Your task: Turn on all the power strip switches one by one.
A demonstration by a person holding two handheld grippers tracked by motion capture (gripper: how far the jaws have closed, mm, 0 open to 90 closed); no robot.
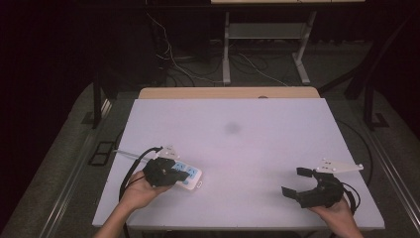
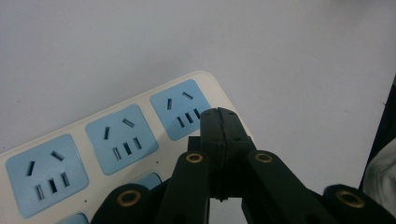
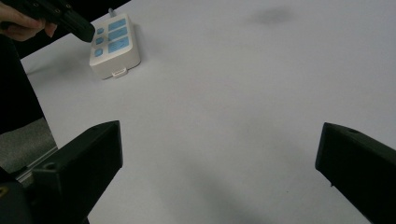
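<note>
High view: white table [image 1: 257, 134], faint smudge [image 1: 233, 128], perhaps dark floor [image 1: 59, 163].

I'm looking down and forward from above my side at the whole table [image 1: 233, 144]. My left gripper's camera is sitting close over the power strip [image 2: 112, 144]; my right one is facing low across the tabletop, sharing that strip [image 3: 114, 46] farther off.
</note>
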